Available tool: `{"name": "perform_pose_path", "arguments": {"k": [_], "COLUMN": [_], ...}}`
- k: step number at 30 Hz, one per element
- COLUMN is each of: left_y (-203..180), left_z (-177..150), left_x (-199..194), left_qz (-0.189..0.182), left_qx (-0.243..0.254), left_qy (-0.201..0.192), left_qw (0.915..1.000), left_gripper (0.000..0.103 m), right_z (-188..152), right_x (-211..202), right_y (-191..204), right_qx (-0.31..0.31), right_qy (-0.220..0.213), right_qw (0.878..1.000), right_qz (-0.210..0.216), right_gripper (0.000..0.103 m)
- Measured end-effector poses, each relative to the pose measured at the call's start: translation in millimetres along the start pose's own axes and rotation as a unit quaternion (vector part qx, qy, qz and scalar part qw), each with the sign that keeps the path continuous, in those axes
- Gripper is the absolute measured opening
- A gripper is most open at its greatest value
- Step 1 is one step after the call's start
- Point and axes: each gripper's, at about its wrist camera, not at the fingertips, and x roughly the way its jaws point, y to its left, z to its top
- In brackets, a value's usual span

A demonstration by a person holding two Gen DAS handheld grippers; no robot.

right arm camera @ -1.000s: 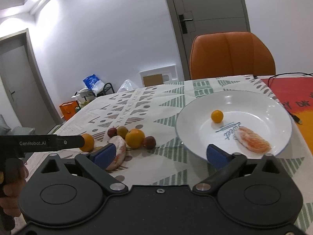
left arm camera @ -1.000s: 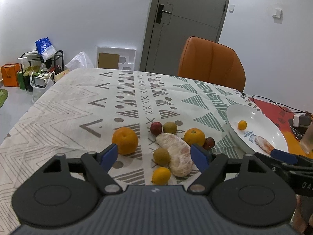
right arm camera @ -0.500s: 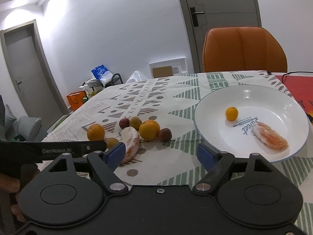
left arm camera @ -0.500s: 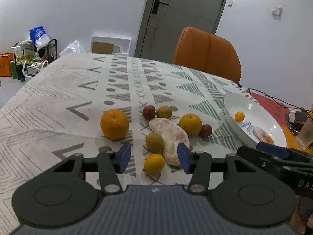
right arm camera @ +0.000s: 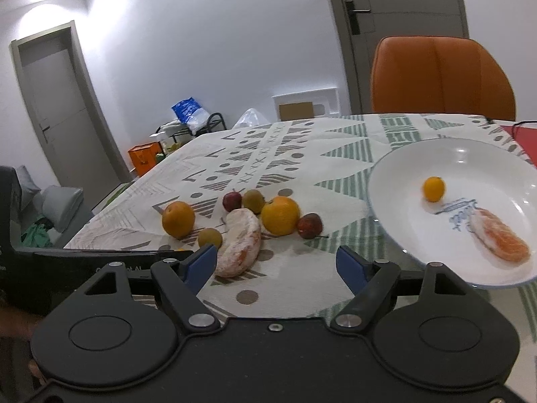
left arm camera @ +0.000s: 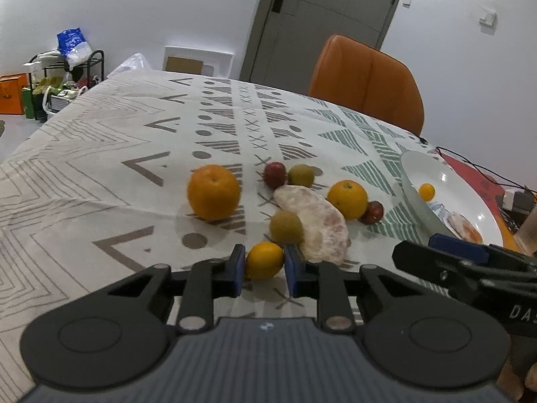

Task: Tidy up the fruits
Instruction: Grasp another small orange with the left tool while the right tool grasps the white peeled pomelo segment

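Observation:
My left gripper (left arm camera: 262, 267) is shut on a small yellow citrus fruit (left arm camera: 264, 260) resting on the tablecloth. Behind it lie a green fruit (left arm camera: 286, 226), a peeled pomelo segment (left arm camera: 313, 223), a big orange (left arm camera: 213, 191), a smaller orange (left arm camera: 347, 198) and two dark red fruits (left arm camera: 275, 174). A white plate (right arm camera: 396, 181) at the right holds a small yellow fruit (right arm camera: 433, 188) and an orange segment (right arm camera: 500, 239). My right gripper (right arm camera: 277, 262) is open and empty, above the cloth between the fruit pile and the plate.
An orange chair (left arm camera: 367, 79) stands at the table's far side. A red mat with cables (left arm camera: 483, 178) lies right of the plate. A shelf rack with bags (left arm camera: 63, 77) stands on the floor to the left. The patterned cloth (left arm camera: 100, 154) covers the table.
My left gripper has moved forward and closed from wide open onto the small yellow fruit. My right gripper has shifted left toward the fruit pile and stays open.

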Motion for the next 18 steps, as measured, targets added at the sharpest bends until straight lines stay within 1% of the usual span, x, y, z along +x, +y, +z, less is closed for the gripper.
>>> {"name": "perform_pose_path", "arguments": {"k": [6,14,18], "left_y": [9.8,26.6,34.4], "left_z": [4.9,5.8,6.3], "left_x": [-5.5,-12.5,-17.6], "left_qz": [0.008,0.017,0.022], "left_qx": [-0.011,-0.028,-0.035], "left_qy": [-0.013,-0.023,-0.029], "left_qw": [0.9998,0.9992,0.9987], "left_gripper": [0.023,0.023,0.023], "right_z": [2.4,5.6,5.9], "right_x": [19.5,38.5,46.5], "right_y": [11.2,29.4,34.5], "right_qx": [-0.015,-0.038,-0.046], "right_qy": [0.02,0.041,0.049], "right_qw": [1.0,0.998,0.998], "right_qz": [0.013,0.02,0.014], "right_gripper": [0.071,0.07,0.069]}}
